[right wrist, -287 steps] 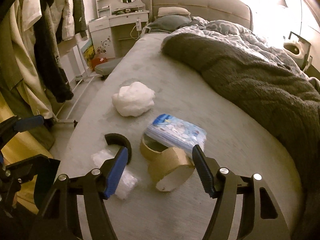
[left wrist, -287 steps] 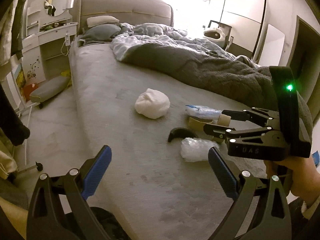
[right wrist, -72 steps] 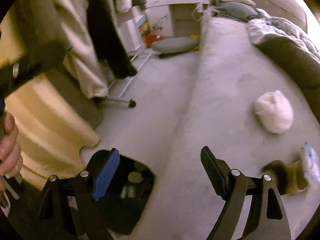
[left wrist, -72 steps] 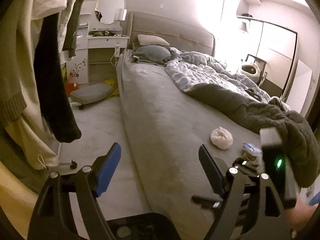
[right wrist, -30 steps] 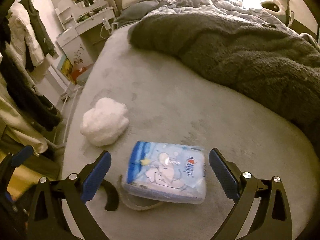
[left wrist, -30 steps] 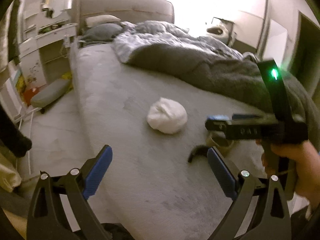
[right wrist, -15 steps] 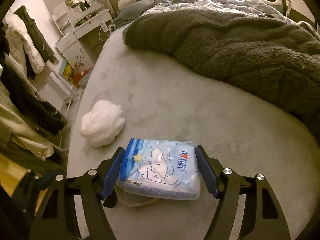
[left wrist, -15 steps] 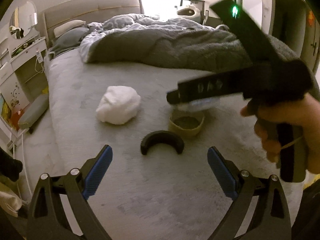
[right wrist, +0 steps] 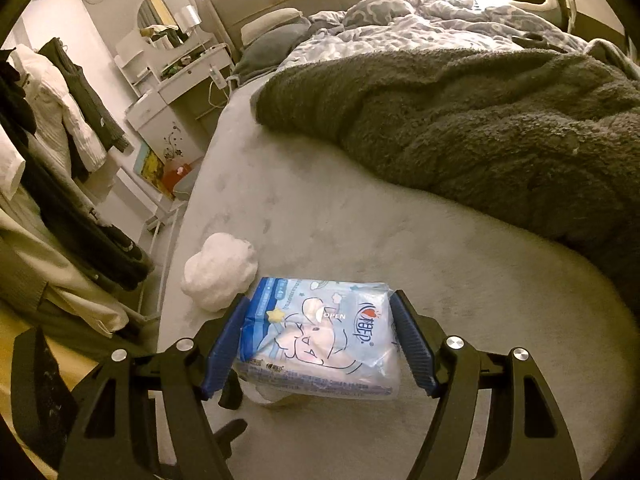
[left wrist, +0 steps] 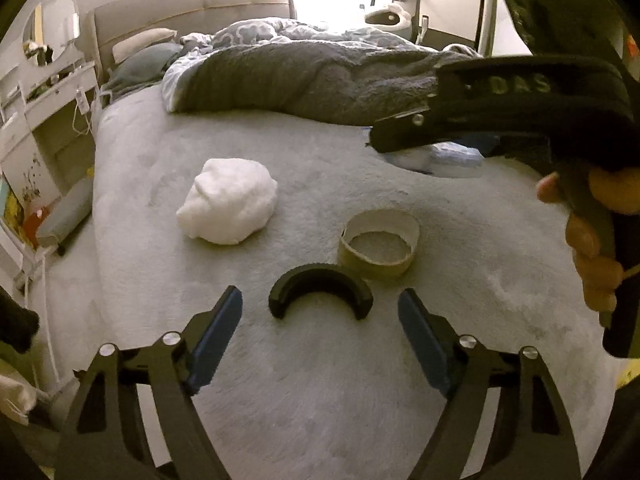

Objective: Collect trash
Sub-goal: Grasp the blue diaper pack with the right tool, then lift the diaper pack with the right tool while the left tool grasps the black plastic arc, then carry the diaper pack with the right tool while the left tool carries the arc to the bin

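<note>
Grey bed [left wrist: 320,400]; right gripper [right wrist: 318,340] clamps the tissue pack [right wrist: 320,336] for binning; left gripper [left wrist: 320,320], jaws just narrowed yet empty, brackets the black half-ring [left wrist: 320,290] at twelve o'clock.

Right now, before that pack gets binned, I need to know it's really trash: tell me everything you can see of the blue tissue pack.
The tissue pack is a soft, flat, rectangular packet in glossy clear-and-blue plastic film, printed with a cartoon figure, a yellow star, a red-heart logo and a round "OPEN" tab. It looks partly full and slightly crumpled. The right gripper clamps its two short sides between blue pads and holds it roughly level, clear of the grey bed, above the cardboard tape ring. Nothing else touches it.
</note>
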